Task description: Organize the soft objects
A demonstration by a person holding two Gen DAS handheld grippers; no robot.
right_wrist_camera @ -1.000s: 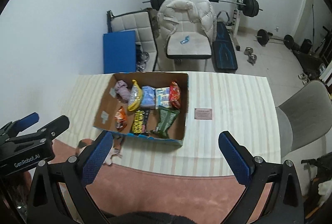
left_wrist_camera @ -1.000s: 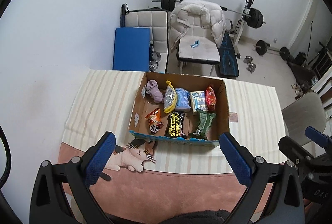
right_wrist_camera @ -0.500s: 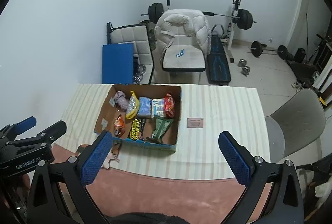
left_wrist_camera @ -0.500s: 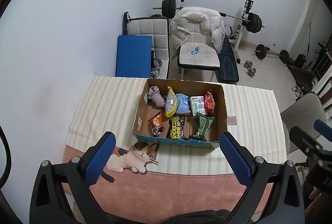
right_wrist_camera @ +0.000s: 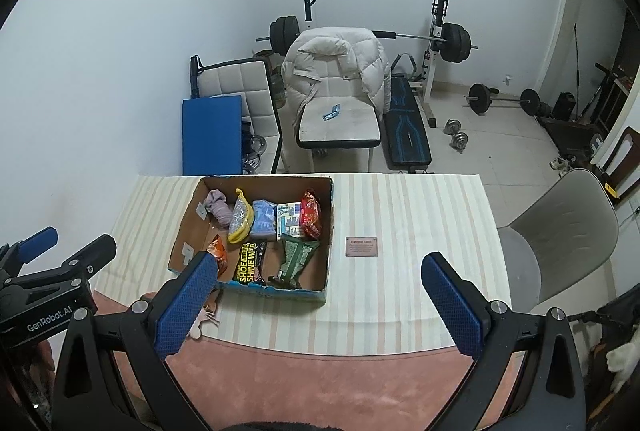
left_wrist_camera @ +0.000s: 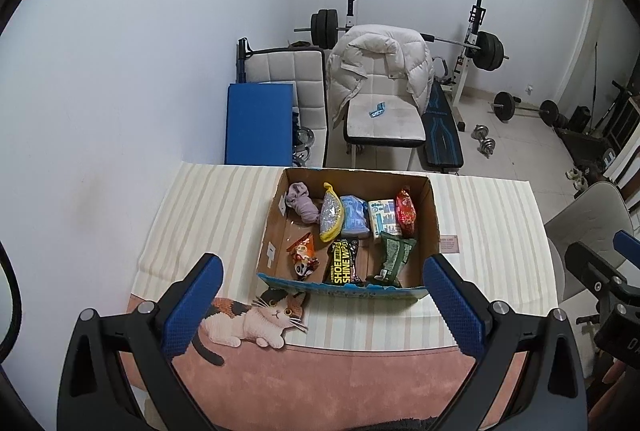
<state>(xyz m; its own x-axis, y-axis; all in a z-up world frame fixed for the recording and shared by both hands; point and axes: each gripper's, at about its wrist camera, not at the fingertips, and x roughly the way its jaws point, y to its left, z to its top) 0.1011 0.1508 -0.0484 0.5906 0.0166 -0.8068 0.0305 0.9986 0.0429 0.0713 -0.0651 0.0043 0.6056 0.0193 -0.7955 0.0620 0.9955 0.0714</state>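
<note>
You are drawing both grippers back and up from the table: against the view of a second ago, the cardboard box (left_wrist_camera: 352, 227) is sitting smaller and farther off, and more of the floor and the weight bench is showing beyond it.

Nearest you, the left gripper (left_wrist_camera: 322, 301) is hanging with its jaws spread wide and nothing between the blue pads; the right gripper (right_wrist_camera: 318, 305) is hanging the same way, released and empty. Under them the pink mat (left_wrist_camera: 328, 383) with the printed cat (left_wrist_camera: 256, 319) is lying at the table's near edge, and the striped cloth (right_wrist_camera: 408, 231) is running on beyond it.

The soft things are all resting inside the box, well ahead of and below both grippers. In the near row the orange snack bag (left_wrist_camera: 302, 259), the shoe-shine wipes pack (left_wrist_camera: 344, 263) and the green pouch (left_wrist_camera: 394, 257) are lying with their long axes pointing away from you. Behind them the purple sock (left_wrist_camera: 302, 205), the yellow-edged pouch (left_wrist_camera: 331, 211), the blue pack (left_wrist_camera: 354, 217), the tissue pack (left_wrist_camera: 383, 219) and the red bag (left_wrist_camera: 405, 209) are lining the far wall.

The box is lying nearly square ahead of your left gripper and off to the left of your right one, so the left looks the nearer hand for a straight reach, closing across a pack's narrow width.
</note>
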